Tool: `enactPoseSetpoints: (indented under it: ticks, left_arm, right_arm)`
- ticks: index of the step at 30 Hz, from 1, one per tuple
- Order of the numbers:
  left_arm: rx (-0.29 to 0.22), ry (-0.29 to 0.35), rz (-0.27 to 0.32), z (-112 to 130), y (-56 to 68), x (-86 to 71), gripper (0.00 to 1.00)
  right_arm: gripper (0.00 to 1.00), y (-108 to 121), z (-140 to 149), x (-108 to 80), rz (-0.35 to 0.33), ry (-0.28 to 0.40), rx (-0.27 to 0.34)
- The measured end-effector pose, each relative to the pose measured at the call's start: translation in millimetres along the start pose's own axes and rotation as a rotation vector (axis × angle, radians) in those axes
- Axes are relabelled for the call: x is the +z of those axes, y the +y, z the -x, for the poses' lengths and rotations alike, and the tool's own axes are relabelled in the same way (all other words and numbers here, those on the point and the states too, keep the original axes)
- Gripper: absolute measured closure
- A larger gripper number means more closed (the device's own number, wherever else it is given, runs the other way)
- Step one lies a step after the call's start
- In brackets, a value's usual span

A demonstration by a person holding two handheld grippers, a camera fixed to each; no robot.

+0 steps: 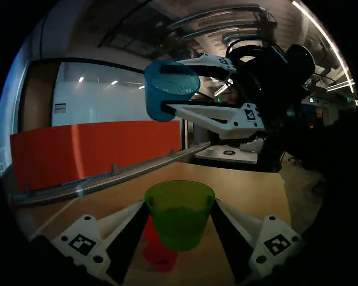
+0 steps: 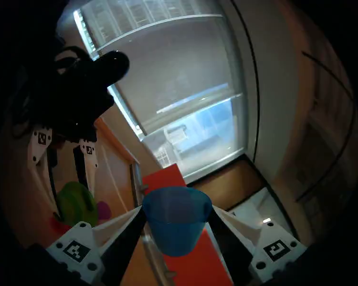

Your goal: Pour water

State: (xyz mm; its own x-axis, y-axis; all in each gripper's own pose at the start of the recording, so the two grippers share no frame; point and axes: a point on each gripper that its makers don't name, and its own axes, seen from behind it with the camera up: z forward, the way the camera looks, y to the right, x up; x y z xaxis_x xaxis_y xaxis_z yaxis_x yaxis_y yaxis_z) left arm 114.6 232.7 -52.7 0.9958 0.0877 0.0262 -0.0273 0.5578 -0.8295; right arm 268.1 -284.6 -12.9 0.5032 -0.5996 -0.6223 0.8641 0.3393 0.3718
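- The lower cup sat between the left gripper's fingers, above the table.
- The upper cup, between the right gripper's fingers, hung higher and beyond, tilted.
- A partition stood behind the table, leftward.

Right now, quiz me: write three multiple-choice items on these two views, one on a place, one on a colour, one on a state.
1. In the left gripper view, where is the translucent blue plastic cup relative to the translucent green plastic cup?
A. Higher, in the air
B. Nested inside it
C. Lying on the table

2. What colour is the cup between the fingers of the left gripper?
A. Blue
B. Green
C. White

3. What state is the right gripper in?
A. Open and empty
B. Shut on the blue cup
C. Shut on a spoon

Key:
1 A: the blue cup hangs above the green one.
2 B: the green cup sits between those fingers.
3 B: both fingers press on the blue cup's sides.
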Motion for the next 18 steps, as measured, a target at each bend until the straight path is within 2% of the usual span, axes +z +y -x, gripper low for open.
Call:
enactPoseSetpoints:
  ticks: [11,18]
  left_arm:
    - [0.005,0.0,-0.016,-4,-5.7,-1.7,0.14]
    - [0.013,0.0,-0.024,-7,-9.5,-3.5,0.14]
  right_arm:
    - [0.1,-13,13,-8.8,-0.025,-0.012,0.369]
    - [0.1,-16,22,-7.5,-0.074,-0.023,0.669]
